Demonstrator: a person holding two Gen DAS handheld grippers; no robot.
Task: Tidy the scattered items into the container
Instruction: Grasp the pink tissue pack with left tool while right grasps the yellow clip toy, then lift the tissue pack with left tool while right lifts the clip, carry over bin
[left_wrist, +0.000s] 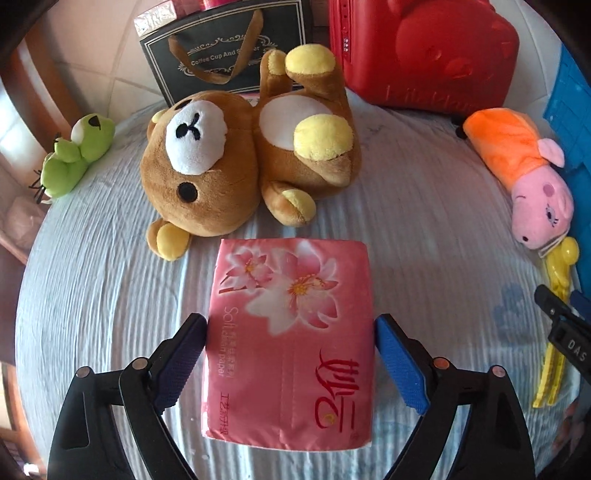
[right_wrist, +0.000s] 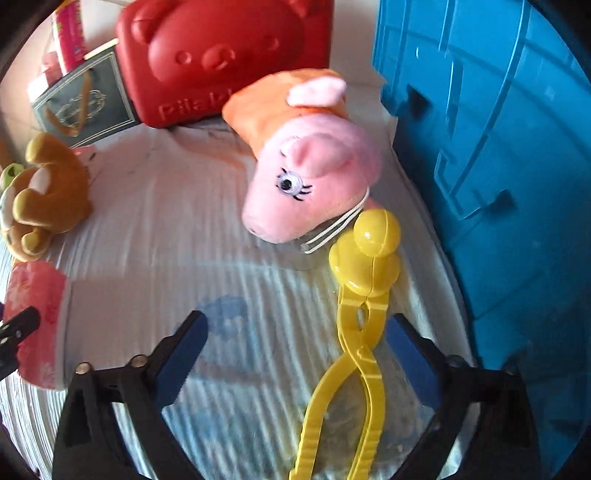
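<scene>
A pink tissue pack (left_wrist: 291, 339) with flower print lies on the white cloth between the fingers of my left gripper (left_wrist: 291, 325); the jaws are open and the pads sit at its two sides. My right gripper (right_wrist: 299, 325) is open over yellow plastic tongs (right_wrist: 354, 332) that lie between its fingers, near the right one. A pink pig plush (right_wrist: 306, 170) in an orange dress lies just beyond the tongs. The blue crate (right_wrist: 498, 147) stands at the right. A brown bear plush (left_wrist: 236, 155) lies beyond the tissue pack.
A green frog plush (left_wrist: 77, 155) lies at the far left. A red bear-faced case (left_wrist: 424, 48) and a black gift bag (left_wrist: 221, 48) stand at the back. The table is covered with a ribbed white cloth (left_wrist: 92, 277).
</scene>
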